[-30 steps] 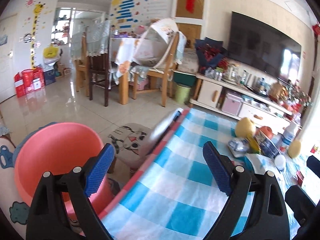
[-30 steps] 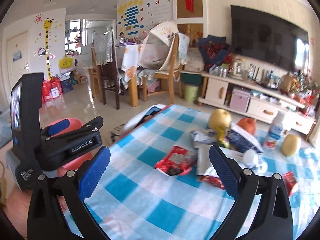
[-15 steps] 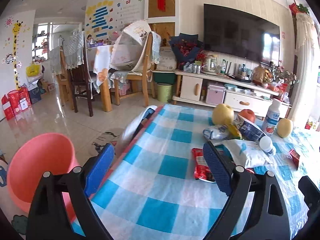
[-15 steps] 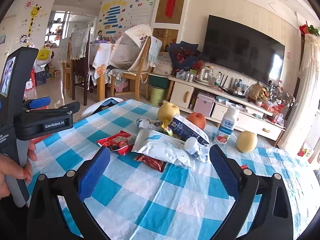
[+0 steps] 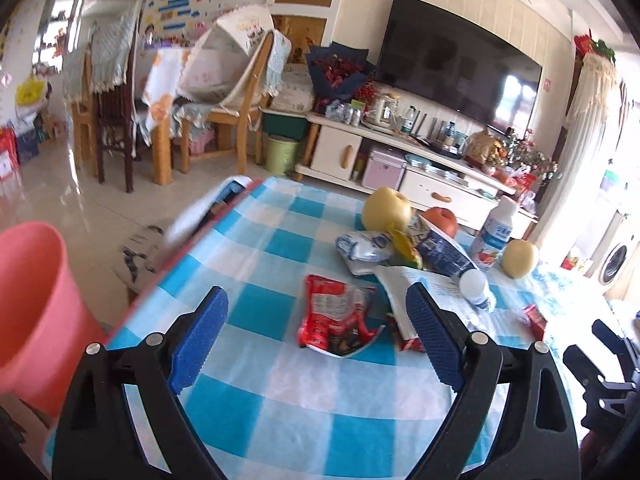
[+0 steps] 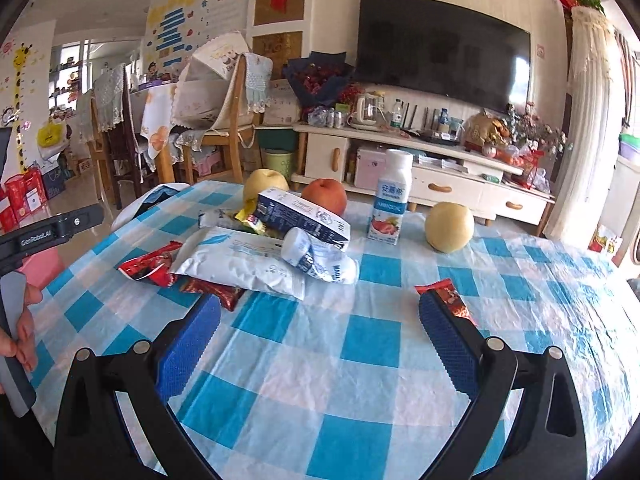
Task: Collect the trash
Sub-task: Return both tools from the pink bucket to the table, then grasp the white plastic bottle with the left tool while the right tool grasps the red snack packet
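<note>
A heap of trash lies on the blue checked tablecloth (image 5: 280,384): a red snack wrapper (image 5: 336,316), a large white pouch (image 6: 240,258), a blue-white carton (image 6: 300,214), a small crushed bottle (image 6: 316,256) and a small red wrapper (image 6: 448,298). My left gripper (image 5: 316,334) hovers open just short of the red snack wrapper, nothing between its blue pads. My right gripper (image 6: 320,344) is open over bare cloth in front of the heap; the small red wrapper lies at its right fingertip. A pink bin (image 5: 32,304) stands on the floor left of the table.
Two yellow pears (image 6: 450,226) (image 6: 266,184), a red apple (image 6: 324,196) and an upright drink bottle (image 6: 390,204) stand behind the heap. A TV cabinet (image 6: 440,184), dining chairs (image 5: 236,120) and a green bin (image 5: 282,154) are beyond the table.
Both grippers swung right and sank toward the table. The trash heap came into front view and nearer; the pink bin slid to the left edge. Both stayed open.
</note>
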Demonstrator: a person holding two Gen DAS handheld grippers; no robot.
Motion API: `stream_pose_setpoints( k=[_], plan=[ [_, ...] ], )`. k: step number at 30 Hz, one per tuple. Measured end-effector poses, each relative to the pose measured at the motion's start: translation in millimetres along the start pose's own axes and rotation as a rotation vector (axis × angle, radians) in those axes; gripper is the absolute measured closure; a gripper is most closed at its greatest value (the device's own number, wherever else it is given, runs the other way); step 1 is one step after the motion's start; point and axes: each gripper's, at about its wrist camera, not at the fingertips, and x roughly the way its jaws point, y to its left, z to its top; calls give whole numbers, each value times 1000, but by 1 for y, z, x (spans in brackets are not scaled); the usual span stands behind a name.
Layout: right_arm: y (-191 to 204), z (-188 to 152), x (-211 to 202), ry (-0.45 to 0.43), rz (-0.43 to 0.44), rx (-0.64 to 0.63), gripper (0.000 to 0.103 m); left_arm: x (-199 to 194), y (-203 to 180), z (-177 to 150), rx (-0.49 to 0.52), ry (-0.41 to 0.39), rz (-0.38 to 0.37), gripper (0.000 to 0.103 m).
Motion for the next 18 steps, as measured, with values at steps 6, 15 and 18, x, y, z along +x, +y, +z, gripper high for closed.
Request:
stream_pose_setpoints(
  k=[6, 15, 18],
  plan=[
    [-46, 8, 13, 18, -57, 79, 5, 15, -32, -4, 53, 12, -86, 12],
    [-115, 10, 51, 137, -73, 251, 5, 30, -110, -18, 360, 21, -213, 12],
    [-136, 7, 66, 187, -54, 282, 5, 41, -126, -21, 415, 36, -244, 12]
  ],
)
